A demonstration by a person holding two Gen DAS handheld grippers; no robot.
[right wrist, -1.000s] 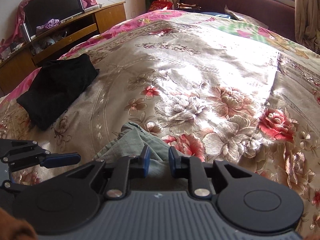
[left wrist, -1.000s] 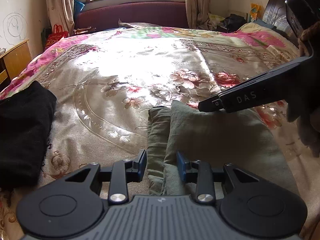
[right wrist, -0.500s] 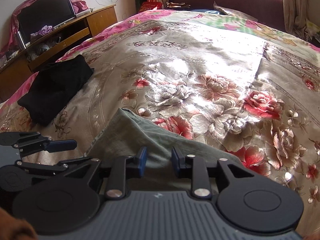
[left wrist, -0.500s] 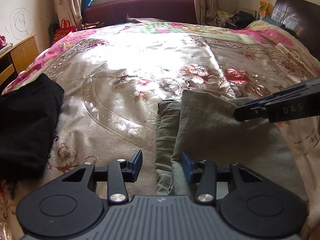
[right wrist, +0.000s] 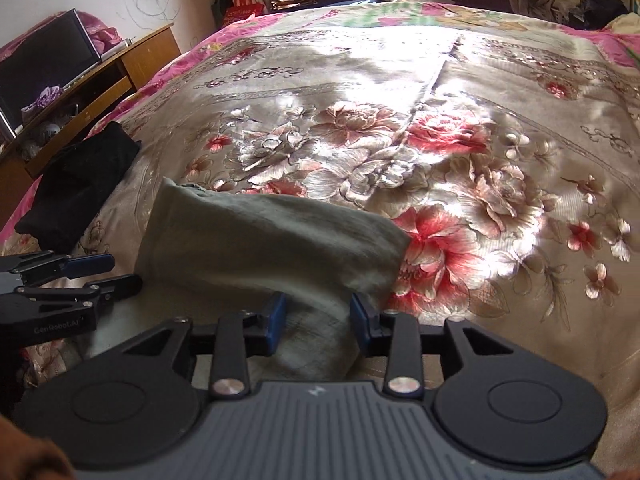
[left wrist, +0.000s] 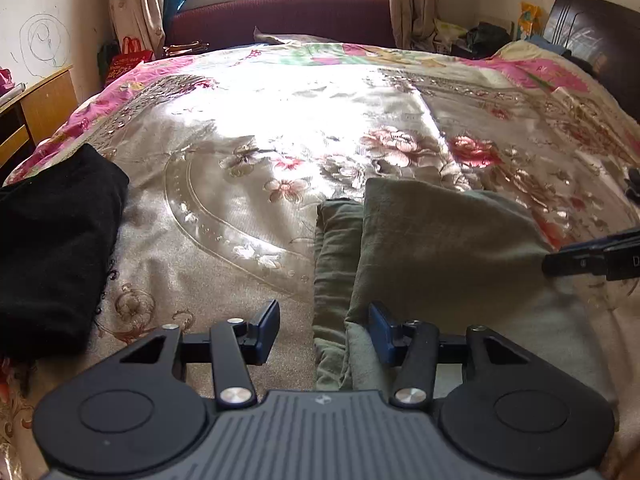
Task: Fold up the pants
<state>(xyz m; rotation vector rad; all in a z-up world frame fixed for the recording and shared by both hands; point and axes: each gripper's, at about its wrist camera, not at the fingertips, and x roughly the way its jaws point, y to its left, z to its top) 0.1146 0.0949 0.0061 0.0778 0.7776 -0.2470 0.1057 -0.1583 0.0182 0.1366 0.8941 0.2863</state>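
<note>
The olive-green pants (left wrist: 440,248) lie folded in a flat stack on the flowered bedspread (left wrist: 280,152). My left gripper (left wrist: 324,334) hovers over the stack's near left edge. Its jaws are opening; a fold of cloth lies between them, and the pads do not press on it. In the right wrist view the pants (right wrist: 272,248) fill the lower middle. My right gripper (right wrist: 319,322) hangs over their near right corner with its jaws opening and cloth below the gap, not pinched. Each gripper shows in the other's view: the right gripper (left wrist: 592,258) and the left gripper (right wrist: 108,274).
A folded black garment (left wrist: 52,256) lies on the bed to the left of the pants. A wooden desk with a dark screen (right wrist: 100,68) stands past the bed's left side. A maroon bench (left wrist: 280,16) sits under the window, and a dark headboard (left wrist: 592,20) is at the far right.
Both grippers' jaws have widened and let go of the cloth. The right gripper has slid off to the right of the pants, which now lie flat and folded.
</note>
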